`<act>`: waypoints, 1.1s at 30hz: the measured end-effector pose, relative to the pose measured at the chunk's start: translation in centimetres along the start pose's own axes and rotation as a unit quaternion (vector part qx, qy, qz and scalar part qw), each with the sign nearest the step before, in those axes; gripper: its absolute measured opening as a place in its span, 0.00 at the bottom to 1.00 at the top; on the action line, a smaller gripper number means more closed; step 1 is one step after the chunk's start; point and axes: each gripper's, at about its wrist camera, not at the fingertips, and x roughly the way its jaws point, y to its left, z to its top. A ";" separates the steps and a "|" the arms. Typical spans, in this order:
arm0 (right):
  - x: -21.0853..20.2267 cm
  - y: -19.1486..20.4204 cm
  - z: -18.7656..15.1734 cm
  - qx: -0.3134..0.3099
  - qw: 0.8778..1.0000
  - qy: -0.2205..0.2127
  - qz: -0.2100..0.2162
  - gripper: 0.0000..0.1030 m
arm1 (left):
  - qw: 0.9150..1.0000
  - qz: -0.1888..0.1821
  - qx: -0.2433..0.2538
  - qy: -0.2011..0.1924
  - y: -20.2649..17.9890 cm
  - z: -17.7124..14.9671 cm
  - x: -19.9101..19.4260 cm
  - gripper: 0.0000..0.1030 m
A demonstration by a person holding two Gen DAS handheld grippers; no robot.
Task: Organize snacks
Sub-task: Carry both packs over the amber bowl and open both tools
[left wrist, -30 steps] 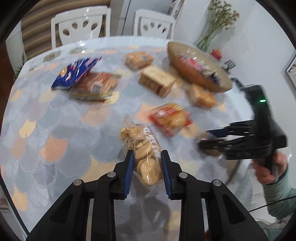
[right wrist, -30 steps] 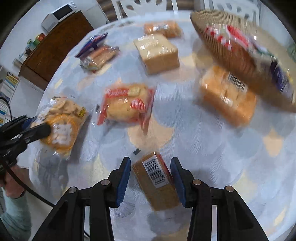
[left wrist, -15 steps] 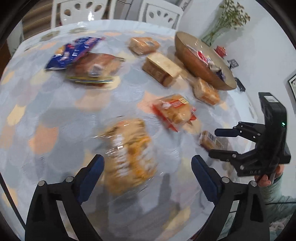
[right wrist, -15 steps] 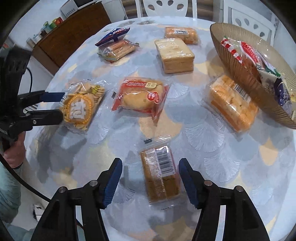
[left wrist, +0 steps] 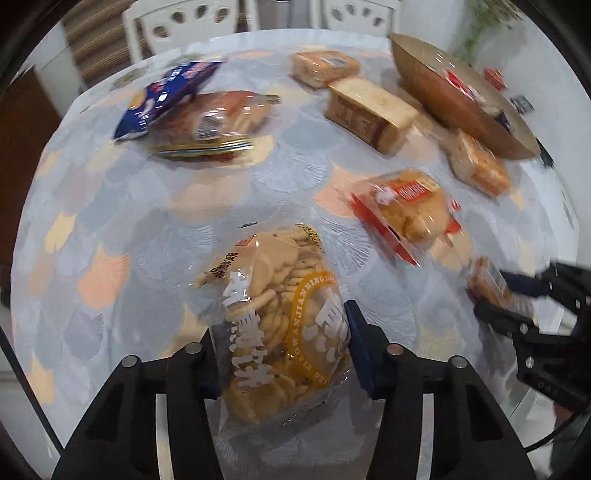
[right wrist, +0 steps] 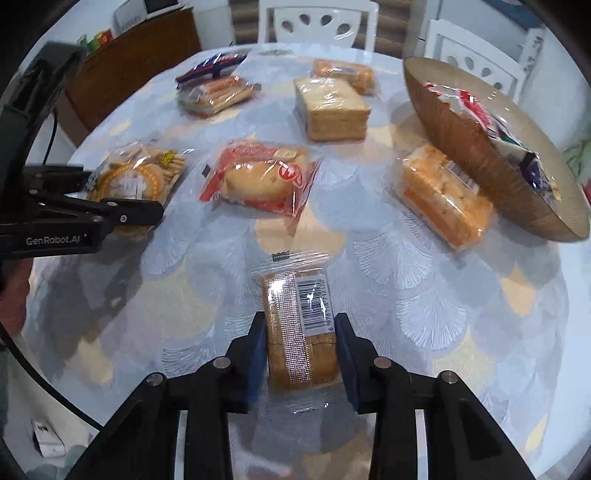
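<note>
A clear bag of round crackers [left wrist: 273, 295] with a yellow ring label lies on the patterned tablecloth. My left gripper [left wrist: 280, 343] points steeply down over it, its jaws closing, with both pads touching the bag's sides. The right wrist view shows that gripper [right wrist: 123, 192] at the left, around the same bag [right wrist: 140, 177]. My right gripper [right wrist: 301, 339] is shut on a small wrapped cake [right wrist: 295, 314], barcode up, which rests on the table. In the left wrist view, this gripper [left wrist: 493, 291] and the cake [left wrist: 487, 284] sit at the right edge. A woven bowl [right wrist: 461, 122] holding several packets stands at the back right.
A red-wrapped bun [right wrist: 258, 177] lies mid-table, and an orange cake pack [right wrist: 443, 199] sits beside the bowl. Behind them lie a pale cake block [right wrist: 332, 107], a second orange pack [right wrist: 343, 72], a blue packet [right wrist: 214, 66] and a clear biscuit pack [right wrist: 214, 96]. White chairs [right wrist: 314, 22] stand behind.
The left jaws sprang wide, let the cracker bag drop flat, label up, then closed around it again. The right jaws opened off the wrapped cake and shut back on it.
</note>
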 end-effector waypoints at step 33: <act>-12.2 -16.6 9.9 0.204 0.969 -0.140 0.015 0.33 | 0.981 -0.129 0.087 -0.120 -11.8 19.6 -6.2 0.46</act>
